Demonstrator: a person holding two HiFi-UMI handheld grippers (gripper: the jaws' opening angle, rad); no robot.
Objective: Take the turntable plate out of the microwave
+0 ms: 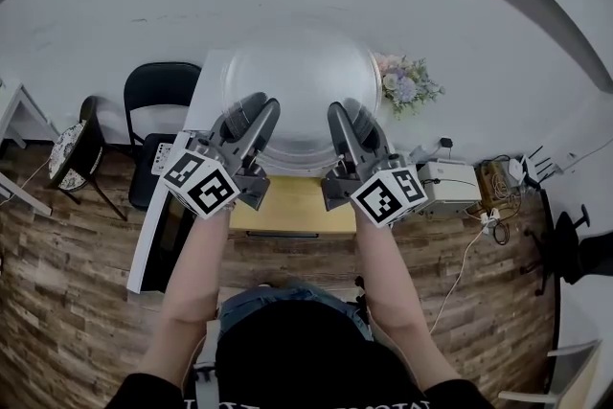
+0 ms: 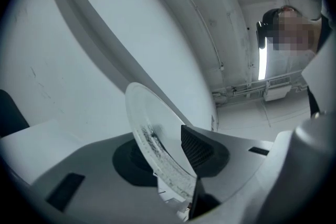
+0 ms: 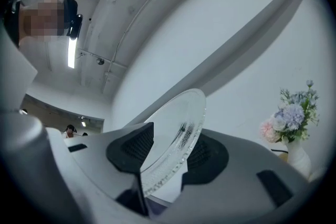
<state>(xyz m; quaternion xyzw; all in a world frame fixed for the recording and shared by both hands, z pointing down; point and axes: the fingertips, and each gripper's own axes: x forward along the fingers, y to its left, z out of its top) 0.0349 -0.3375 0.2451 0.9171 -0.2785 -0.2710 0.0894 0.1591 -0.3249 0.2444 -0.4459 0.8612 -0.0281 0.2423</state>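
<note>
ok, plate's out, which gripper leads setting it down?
Right, marginally. The left gripper and right gripper both clamp the near rim of the glass plate, so they must move together. But the open microwave door hangs under the left side; the wooden top lies right of it.

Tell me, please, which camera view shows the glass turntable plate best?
The head view: nearly the whole round turntable plate shows, gripped at its near rim by the left gripper and right gripper. Each gripper view shows only an edge-on part between its jaws.
</note>
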